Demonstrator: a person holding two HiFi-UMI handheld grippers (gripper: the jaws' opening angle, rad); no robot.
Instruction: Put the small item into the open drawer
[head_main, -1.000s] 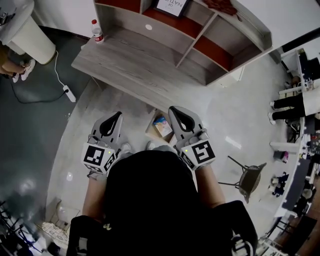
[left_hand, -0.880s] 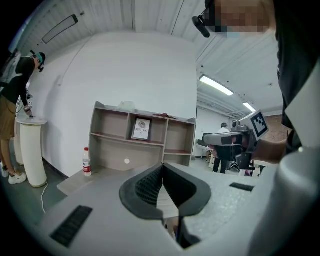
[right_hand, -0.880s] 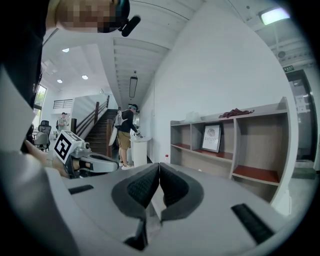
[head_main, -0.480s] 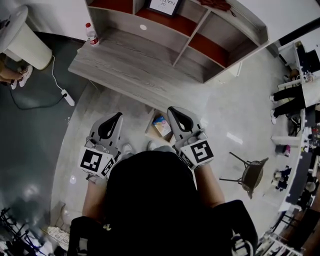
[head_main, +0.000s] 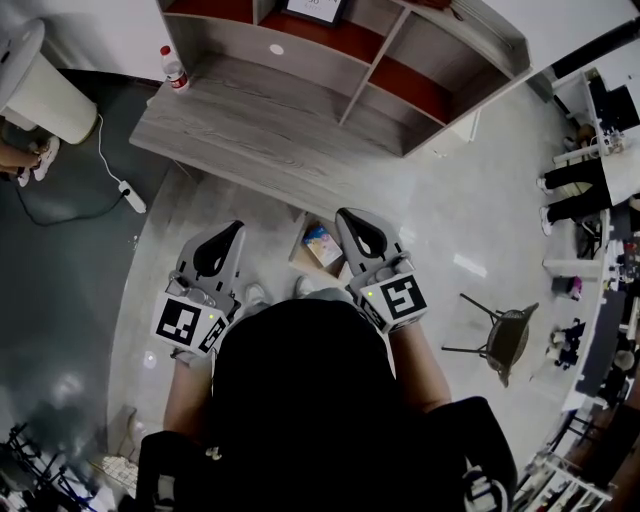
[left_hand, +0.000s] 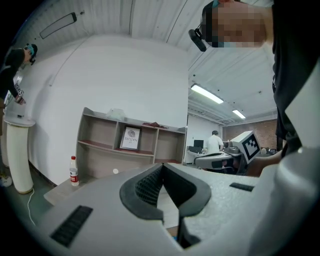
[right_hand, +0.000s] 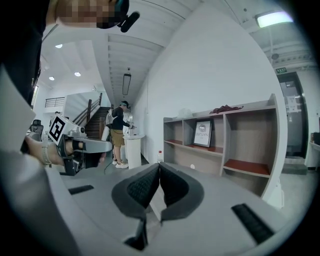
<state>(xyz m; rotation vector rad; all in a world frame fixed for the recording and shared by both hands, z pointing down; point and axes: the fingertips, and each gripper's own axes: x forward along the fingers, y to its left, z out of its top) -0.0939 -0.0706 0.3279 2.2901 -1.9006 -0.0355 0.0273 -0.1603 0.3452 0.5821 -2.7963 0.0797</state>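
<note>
Holding both tongs out before me: left gripper (head_main: 237, 228) and right gripper (head_main: 345, 214) have jaws closed together on nothing, apparently because the colourful small item (head_main: 322, 245) lies inside the open drawer (head_main: 300, 256), below and between their tips.

Drawer (head_main: 300, 262) partly behind right gripper (head_main: 352, 218); item (head_main: 323, 245) inside indistinct.

Grey desk (head_main: 260, 130) with shelves (head_main: 400, 70) along its back. Bottle (head_main: 172, 68) upright at the desk's left end, small white disc (head_main: 276, 48) near it. Framed print (head_main: 312, 8) standing in a shelf bay. Power strip (head_main: 128, 196) on dark floor left of the desk. Chair (head_main: 505, 340) well apart at right.
</note>
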